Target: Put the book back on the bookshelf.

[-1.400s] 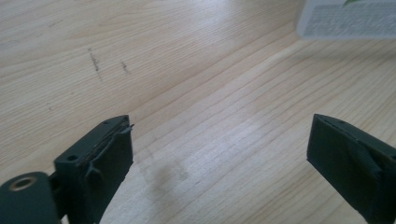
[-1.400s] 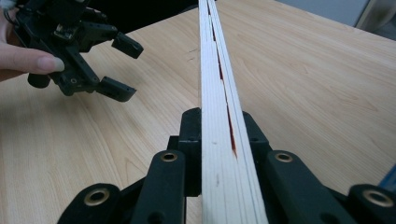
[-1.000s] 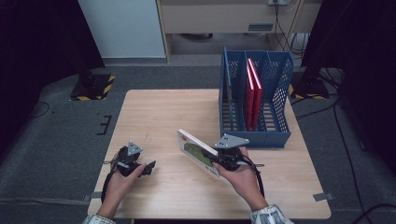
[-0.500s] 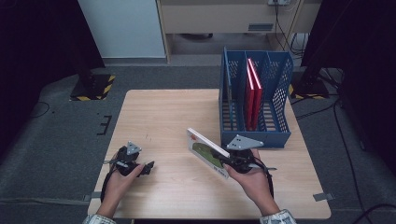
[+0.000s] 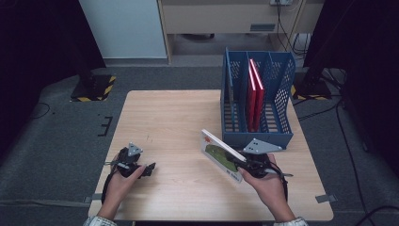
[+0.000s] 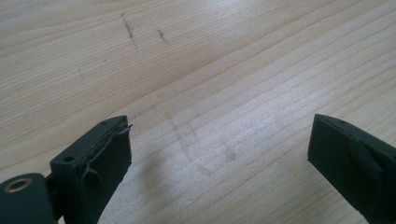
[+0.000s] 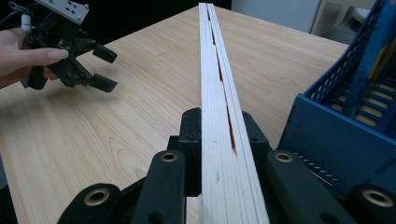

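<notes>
My right gripper (image 5: 241, 165) is shut on a thin white book (image 5: 219, 154) with a green and red cover picture, held on edge just above the table in front of the blue file rack (image 5: 256, 134). In the right gripper view the book's page edge (image 7: 215, 84) runs away from me between the jaws of that gripper (image 7: 218, 122). Two red books (image 5: 254, 89) stand in the rack's middle slot. My left gripper (image 5: 149, 169) rests low near the table's front left, open, with bare wood between its fingers (image 6: 100, 154).
The rack's front wall (image 7: 322, 135) stands close to the right of the held book. The left gripper (image 7: 95, 65) and its hand show across the table in the right gripper view. Faint pen marks (image 6: 128, 30) lie on the wood. The wooden table (image 5: 174, 117) has dark floor around it.
My right gripper has carried the book to the right and slightly toward the table's front, closer to the rack's front wall. The left gripper has stayed where it was.
</notes>
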`<move>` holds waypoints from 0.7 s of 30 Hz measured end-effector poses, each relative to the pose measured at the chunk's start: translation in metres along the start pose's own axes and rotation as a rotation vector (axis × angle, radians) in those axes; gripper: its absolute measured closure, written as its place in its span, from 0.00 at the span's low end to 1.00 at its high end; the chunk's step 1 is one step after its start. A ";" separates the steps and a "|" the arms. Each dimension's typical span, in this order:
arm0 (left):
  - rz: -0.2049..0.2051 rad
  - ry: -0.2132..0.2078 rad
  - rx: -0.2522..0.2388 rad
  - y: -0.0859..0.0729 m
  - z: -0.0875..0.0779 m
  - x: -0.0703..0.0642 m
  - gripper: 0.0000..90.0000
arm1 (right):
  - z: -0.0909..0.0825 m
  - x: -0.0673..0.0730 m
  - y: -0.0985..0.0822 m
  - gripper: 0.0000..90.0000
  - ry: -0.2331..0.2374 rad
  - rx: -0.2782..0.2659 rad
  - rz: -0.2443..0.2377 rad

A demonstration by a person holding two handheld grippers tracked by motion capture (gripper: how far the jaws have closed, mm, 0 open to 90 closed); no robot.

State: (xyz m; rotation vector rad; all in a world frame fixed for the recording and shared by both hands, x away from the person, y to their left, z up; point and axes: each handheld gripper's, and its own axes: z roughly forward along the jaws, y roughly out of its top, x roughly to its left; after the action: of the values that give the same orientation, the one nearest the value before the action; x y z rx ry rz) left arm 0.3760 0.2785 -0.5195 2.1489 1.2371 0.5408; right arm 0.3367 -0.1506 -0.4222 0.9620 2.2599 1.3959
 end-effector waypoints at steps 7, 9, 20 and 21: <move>0.001 0.007 0.001 -0.001 0.000 0.001 0.06 | -0.011 -0.008 -0.006 0.84 -0.028 -0.004 0.022; 0.001 0.008 0.001 -0.001 0.000 0.001 0.06 | -0.016 -0.011 -0.007 0.85 -0.034 -0.008 0.025; 0.002 -0.003 0.010 -0.001 0.001 0.000 0.06 | -0.046 -0.022 -0.003 0.84 -0.084 -0.037 0.050; 0.002 -0.002 0.010 -0.001 0.000 0.000 0.06 | -0.049 -0.023 -0.002 0.84 -0.090 -0.036 0.056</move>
State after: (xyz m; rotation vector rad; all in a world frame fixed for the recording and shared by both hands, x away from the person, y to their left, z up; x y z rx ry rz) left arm 0.3757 0.2786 -0.5204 2.1584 1.2392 0.5342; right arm 0.3244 -0.1996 -0.4030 1.0622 2.1510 1.3833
